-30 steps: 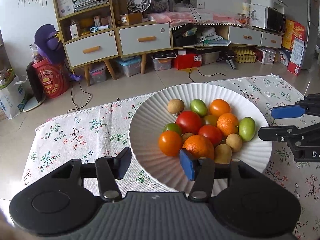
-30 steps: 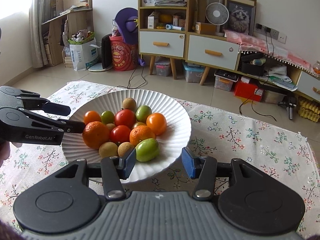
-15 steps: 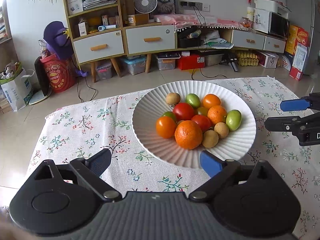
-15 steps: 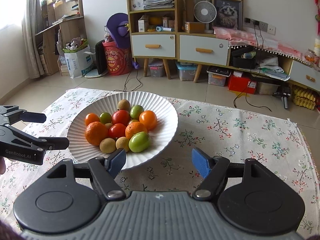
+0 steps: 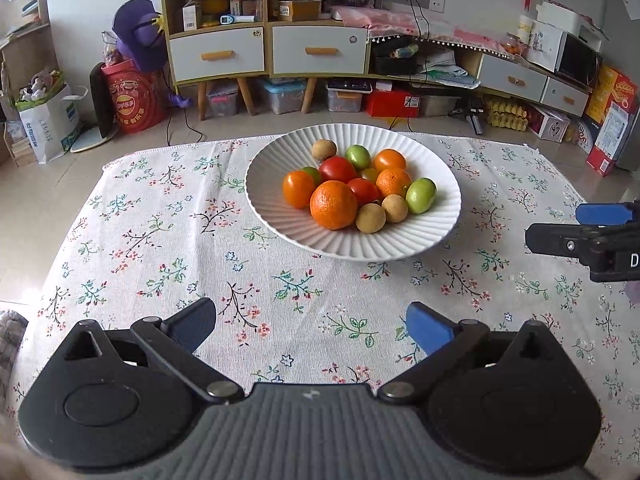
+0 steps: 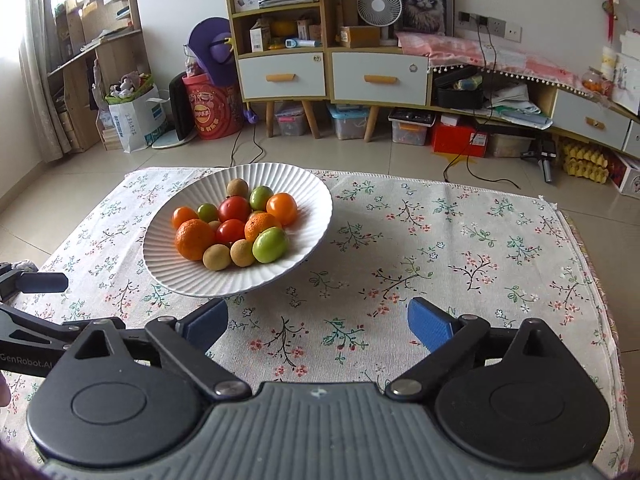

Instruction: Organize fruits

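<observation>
A white ribbed plate (image 5: 360,242) (image 6: 224,276) sits on the floral cloth, holding oranges, red tomatoes, green fruits and small tan fruits. A large orange (image 5: 333,205) (image 6: 194,239) lies at the pile's near left, and a green fruit (image 5: 421,195) (image 6: 270,244) at its right. My left gripper (image 5: 310,320) hangs over bare cloth short of the plate, its jaws opening wide with nothing between them. My right gripper (image 6: 318,316) is near the plate's front right, its jaws also opening and empty. Each gripper's fingers (image 5: 568,240) (image 6: 44,282) show at the edge of the other view.
The floral tablecloth (image 5: 160,240) (image 6: 460,264) covers a low table whose far edge (image 6: 420,180) meets tiled floor. Behind stand drawer cabinets (image 6: 332,72), storage boxes, a red bucket (image 5: 132,100) and cables. Open cloth lies left and right of the plate.
Both grippers have pulled back from the plate and spread their jaws from partly closed to wide. The plate and the fruit have stayed in place.
</observation>
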A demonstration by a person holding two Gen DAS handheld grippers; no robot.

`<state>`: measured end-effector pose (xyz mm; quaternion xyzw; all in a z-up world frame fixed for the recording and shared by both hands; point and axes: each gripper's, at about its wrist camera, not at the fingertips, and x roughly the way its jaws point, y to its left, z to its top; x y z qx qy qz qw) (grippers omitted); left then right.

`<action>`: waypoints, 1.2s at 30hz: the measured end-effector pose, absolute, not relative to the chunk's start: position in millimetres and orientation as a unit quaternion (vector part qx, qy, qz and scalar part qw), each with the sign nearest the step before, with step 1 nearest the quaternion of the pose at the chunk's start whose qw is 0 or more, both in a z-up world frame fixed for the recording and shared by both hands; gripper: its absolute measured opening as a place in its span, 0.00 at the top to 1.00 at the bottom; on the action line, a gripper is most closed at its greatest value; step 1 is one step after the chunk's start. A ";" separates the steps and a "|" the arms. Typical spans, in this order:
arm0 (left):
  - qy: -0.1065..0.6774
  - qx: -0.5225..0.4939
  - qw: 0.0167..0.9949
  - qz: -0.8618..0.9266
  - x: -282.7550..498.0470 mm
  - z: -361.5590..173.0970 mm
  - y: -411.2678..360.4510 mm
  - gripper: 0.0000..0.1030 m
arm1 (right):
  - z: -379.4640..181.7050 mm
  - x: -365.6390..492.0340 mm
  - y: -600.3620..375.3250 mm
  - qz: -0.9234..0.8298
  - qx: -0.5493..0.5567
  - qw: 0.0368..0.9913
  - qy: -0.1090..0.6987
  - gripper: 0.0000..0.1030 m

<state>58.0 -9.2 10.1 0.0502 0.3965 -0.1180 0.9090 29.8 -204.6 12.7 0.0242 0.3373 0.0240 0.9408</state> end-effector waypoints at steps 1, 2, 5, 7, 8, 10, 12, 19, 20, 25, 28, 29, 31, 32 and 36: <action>0.399 0.047 0.908 -0.118 54.6 11.2 -10.6 0.03 | 13.1 27.5 -204.1 0.019 0.027 0.940 0.339 0.06; 0.400 0.046 0.908 -0.118 52.2 12.1 -11.7 0.03 | 13.4 25.9 -203.6 0.015 0.030 0.939 0.342 0.05; 0.405 0.043 0.906 -0.117 41.9 13.7 -16.1 0.03 | 12.5 20.8 -200.9 0.003 0.042 0.932 0.361 0.03; 0.409 0.045 0.905 -0.112 38.9 13.7 -17.7 0.03 | 10.8 18.0 -197.0 -0.003 0.045 0.927 0.371 0.03; 0.414 0.047 0.903 -0.106 37.6 13.4 -18.2 0.03 | 9.8 16.9 -195.0 -0.004 0.044 0.926 0.375 0.03; 0.420 0.048 0.901 -0.094 34.2 11.6 -17.7 0.03 | 7.9 11.5 -188.0 -0.011 0.041 0.923 0.383 0.02; 0.423 0.047 0.901 -0.083 30.3 10.1 -17.2 0.03 | 7.2 6.7 -181.6 -0.018 0.036 0.920 0.390 0.01; 0.417 0.049 0.906 -0.058 25.0 13.3 -15.0 0.03 | 5.1 -10.4 -164.2 -0.026 0.024 0.921 0.388 0.01; 0.415 0.049 0.907 -0.053 25.0 13.9 -14.5 0.03 | 4.6 -11.1 -162.3 -0.027 0.024 0.921 0.388 0.01; 0.414 0.037 0.909 -0.042 27.4 14.6 -10.7 0.03 | 2.9 -8.9 -158.6 -0.034 0.015 0.924 0.382 0.01; 0.415 0.036 0.908 -0.035 30.0 12.8 -10.5 0.03 | 0.8 -5.1 -156.7 -0.045 0.005 0.925 0.377 0.01; 0.415 0.036 0.908 -0.032 30.5 12.2 -10.6 0.03 | 0.3 -3.5 -157.0 -0.047 0.005 0.925 0.378 0.01; 0.417 0.035 0.908 -0.029 31.7 11.6 -10.5 0.03 | -1.7 0.5 -157.4 -0.051 0.010 0.923 0.381 0.01; 0.417 0.035 0.908 -0.028 32.2 11.4 -10.0 0.03 | -2.5 2.1 -157.5 -0.052 0.012 0.922 0.382 0.01; 0.418 0.039 0.907 -0.025 32.4 10.1 -10.3 0.03 | -5.5 3.5 -155.6 -0.059 0.004 0.922 0.382 0.01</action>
